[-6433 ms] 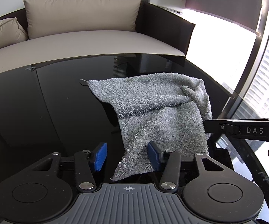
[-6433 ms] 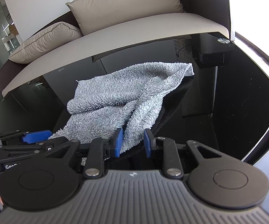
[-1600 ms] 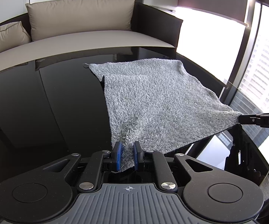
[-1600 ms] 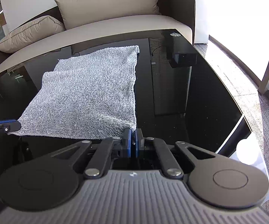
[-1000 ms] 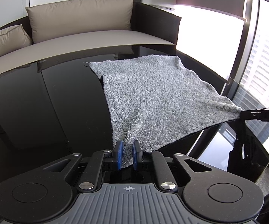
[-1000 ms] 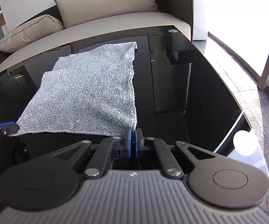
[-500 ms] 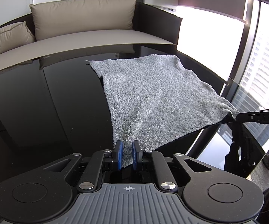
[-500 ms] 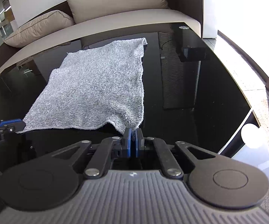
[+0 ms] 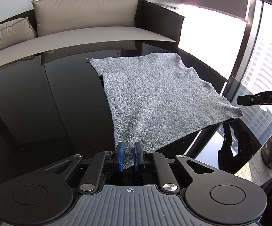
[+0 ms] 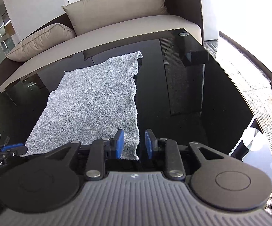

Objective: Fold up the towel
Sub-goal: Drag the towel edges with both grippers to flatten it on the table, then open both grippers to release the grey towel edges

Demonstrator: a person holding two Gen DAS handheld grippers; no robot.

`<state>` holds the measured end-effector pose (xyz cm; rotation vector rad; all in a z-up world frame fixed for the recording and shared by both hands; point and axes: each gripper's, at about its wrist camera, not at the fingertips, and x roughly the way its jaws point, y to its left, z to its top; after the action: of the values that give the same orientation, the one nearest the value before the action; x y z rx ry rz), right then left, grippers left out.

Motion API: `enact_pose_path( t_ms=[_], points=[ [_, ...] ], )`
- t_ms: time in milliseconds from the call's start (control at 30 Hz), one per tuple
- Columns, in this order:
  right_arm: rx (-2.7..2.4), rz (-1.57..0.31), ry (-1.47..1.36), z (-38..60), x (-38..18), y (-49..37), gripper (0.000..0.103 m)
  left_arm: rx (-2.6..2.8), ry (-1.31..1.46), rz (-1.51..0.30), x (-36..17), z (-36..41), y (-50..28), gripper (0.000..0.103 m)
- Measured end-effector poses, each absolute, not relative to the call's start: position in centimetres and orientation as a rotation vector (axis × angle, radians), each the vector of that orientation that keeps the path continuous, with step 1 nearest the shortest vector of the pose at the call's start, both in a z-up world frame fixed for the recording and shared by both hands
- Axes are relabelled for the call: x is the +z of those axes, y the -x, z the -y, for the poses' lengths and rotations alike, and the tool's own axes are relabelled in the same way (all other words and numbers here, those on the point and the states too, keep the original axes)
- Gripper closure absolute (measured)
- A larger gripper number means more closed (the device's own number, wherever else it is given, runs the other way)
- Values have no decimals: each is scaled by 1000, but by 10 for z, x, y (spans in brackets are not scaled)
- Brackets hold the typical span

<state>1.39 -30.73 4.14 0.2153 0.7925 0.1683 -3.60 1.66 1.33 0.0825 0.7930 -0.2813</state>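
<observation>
Towel [image 9: 154, 101] long axis toward sofa [image 9: 98, 32]; left hand-held gripper [image 9: 129, 155] clamped on corner; right hand-held gripper [image 10: 134, 143] opening.

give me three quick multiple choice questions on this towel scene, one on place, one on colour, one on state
1. Where does the towel lie?
A. on the black glass table
B. on the sofa
C. on the floor

2. What colour are the gripper pads?
A. red
B. blue
C. green

3. What is the left gripper doing?
A. hanging open above the table
B. shut on a cushion
C. shut on a near corner of the towel

Answers:
1 A, grey terry spreads over the glossy tabletop.
2 B, both wrist views show blue pads.
3 C, pads pinch the corner, while the right gripper is opening beside the other corner.
</observation>
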Motion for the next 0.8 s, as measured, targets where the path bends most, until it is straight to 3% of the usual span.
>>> enact_pose_path(
  t_ms=[800],
  points=[
    [121, -845, 140, 267, 33, -12, 77, -271, -71, -789, 5, -12, 32, 93]
  ],
)
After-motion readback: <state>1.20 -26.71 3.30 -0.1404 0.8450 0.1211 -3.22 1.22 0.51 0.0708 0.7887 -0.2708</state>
